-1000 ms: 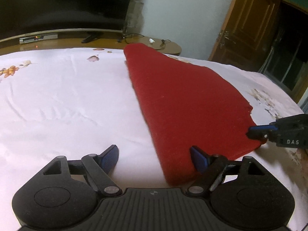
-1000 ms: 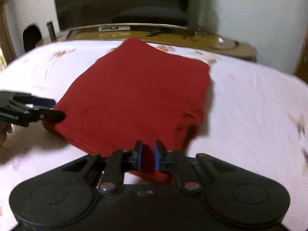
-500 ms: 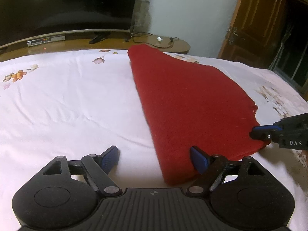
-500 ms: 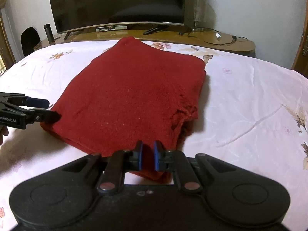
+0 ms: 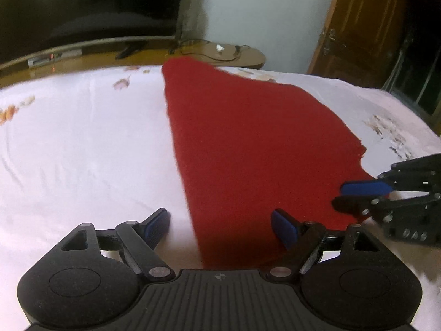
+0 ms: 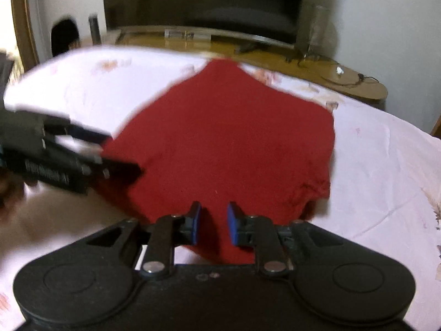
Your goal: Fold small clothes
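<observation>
- Left tool (image 5: 220, 226), fingers spread wide, straddles the folded red cloth's (image 5: 248, 143) near edge at lower centre.
- Right tool (image 6: 211, 223), fingers slightly parted, stands over the cloth's near corner.
- Cloth lies on the white bedsheet (image 5: 82, 143).

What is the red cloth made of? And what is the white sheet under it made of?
The red cloth looks like a soft knit or fleece, maybe wool or cotton: its surface is matte and slightly fuzzy, with frayed bits on one edge. The white sheet looks like thin woven cotton or a blend: smooth, finely creased, with faint printed flowers. The blur leaves both uncertain.
</observation>
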### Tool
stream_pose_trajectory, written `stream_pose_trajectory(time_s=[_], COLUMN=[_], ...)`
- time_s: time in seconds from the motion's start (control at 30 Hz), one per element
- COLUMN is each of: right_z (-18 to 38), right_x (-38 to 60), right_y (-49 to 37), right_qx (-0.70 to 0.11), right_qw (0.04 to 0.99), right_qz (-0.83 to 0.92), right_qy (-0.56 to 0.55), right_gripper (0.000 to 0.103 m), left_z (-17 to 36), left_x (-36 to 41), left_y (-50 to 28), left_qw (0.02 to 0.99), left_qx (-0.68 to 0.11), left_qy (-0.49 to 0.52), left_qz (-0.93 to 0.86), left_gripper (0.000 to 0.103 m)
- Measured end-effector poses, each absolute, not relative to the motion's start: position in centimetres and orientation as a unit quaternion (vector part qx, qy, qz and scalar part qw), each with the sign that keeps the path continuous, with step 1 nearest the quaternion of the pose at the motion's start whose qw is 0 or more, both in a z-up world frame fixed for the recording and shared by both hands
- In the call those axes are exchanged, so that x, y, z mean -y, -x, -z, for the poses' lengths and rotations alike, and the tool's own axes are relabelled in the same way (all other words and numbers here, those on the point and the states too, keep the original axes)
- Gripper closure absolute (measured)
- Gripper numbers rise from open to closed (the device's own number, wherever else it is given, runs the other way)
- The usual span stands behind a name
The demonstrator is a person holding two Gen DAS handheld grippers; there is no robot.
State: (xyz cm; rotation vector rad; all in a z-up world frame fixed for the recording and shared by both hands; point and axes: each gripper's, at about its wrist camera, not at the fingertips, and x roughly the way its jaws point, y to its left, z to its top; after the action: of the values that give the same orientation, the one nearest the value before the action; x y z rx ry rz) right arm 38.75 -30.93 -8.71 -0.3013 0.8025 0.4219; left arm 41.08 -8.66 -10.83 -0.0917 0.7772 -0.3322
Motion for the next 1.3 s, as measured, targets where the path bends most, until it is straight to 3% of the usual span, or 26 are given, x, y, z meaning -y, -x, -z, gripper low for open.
stream_pose_trajectory(time_s=[0.3, 0.37, 0.4, 0.43, 0.47, 0.63, 0.8, 1.17, 1.3], right_z=[7.9, 6.6, 5.9, 5.6, 5.4, 7.0, 10.2, 11.7, 11.7], right_x=[35.2, 36.0, 37.0, 38.1, 39.5, 43.8, 46.0, 44.6, 45.3], right_y=[-39.0, -38.7, -38.7, -38.9, -39.4, -42.8, -45.7, -48.3, -48.2], right_qx=[-0.403, -0.386, -0.37, -0.36, -0.355, -0.376, -0.4, -0.419, -0.42], right_qw=[0.893, 0.903, 0.911, 0.916, 0.917, 0.89, 0.84, 0.815, 0.809], right_qz=[-0.175, -0.183, -0.181, -0.176, -0.169, -0.153, -0.18, -0.246, -0.258], right_qy=[0.095, 0.053, 0.016, -0.022, -0.068, -0.209, -0.318, -0.314, -0.32], right_gripper=[0.085, 0.073, 0.049, 0.032, 0.03, 0.025, 0.026, 0.024, 0.034], left_z=[10.4, 10.2, 10.2, 10.4, 10.6, 12.7, 14.2, 15.0, 14.8], left_x=[5.0, 3.6, 2.9, 2.2, 1.6, 0.2, 1.3, 3.9, 3.7], left_y=[-40.6, -41.0, -41.7, -42.5, -43.5, -48.1, -50.5, -52.4, -52.8], left_qw=[0.909, 0.908, 0.905, 0.899, 0.892, 0.84, 0.814, 0.801, 0.8], left_qx=[-0.367, -0.356, -0.354, -0.355, -0.357, -0.374, -0.393, -0.403, -0.408], left_qy=[0.077, 0.109, 0.128, 0.153, 0.178, 0.273, 0.289, 0.309, 0.309], left_qz=[0.183, 0.191, 0.196, 0.204, 0.212, 0.282, 0.316, 0.319, 0.314], left_gripper=[0.021, 0.021, 0.021, 0.021, 0.021, 0.021, 0.021, 0.021, 0.026])
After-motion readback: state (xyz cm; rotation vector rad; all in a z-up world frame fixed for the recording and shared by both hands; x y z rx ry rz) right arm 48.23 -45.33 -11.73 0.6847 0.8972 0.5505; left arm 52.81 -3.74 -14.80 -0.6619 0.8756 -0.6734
